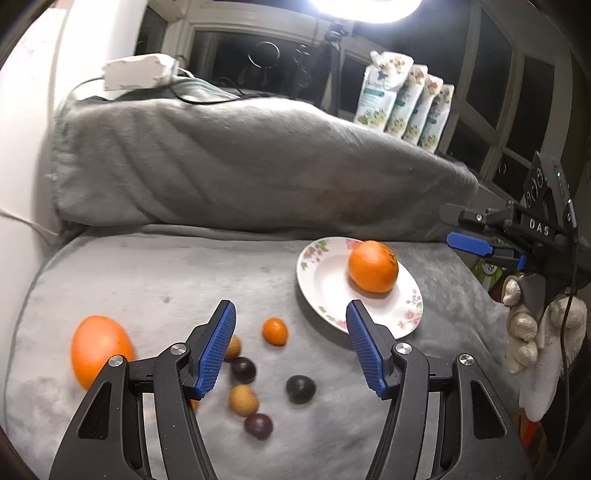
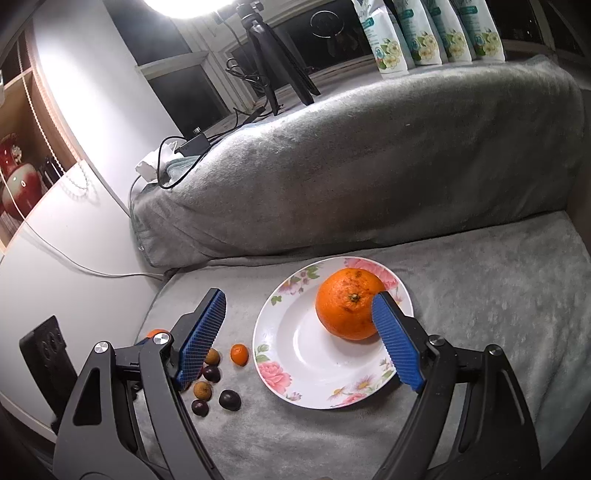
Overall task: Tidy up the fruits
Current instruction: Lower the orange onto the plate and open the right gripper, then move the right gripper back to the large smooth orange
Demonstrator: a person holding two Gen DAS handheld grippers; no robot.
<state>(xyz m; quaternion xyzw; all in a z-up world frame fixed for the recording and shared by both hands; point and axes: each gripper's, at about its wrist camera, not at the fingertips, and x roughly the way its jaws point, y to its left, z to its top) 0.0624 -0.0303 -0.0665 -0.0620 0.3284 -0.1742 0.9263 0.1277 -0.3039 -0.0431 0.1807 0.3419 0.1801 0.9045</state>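
The left gripper (image 1: 291,347) stands wide open and empty above the grey blanket (image 1: 184,288); its left finger hides part of a tan fruit (image 1: 233,348). Small dark and tan fruits (image 1: 243,400) lie between and below the fingers, a small orange fruit (image 1: 275,331) just ahead, a blurred large orange (image 1: 99,349) off left. The right gripper (image 2: 299,339), also wide open and empty, hovers over the floral plate (image 2: 314,369); its right finger overlaps the plated orange (image 2: 347,302). "DAS" reads on the right gripper's body. The pouches' (image 2: 428,33) print is illegible.
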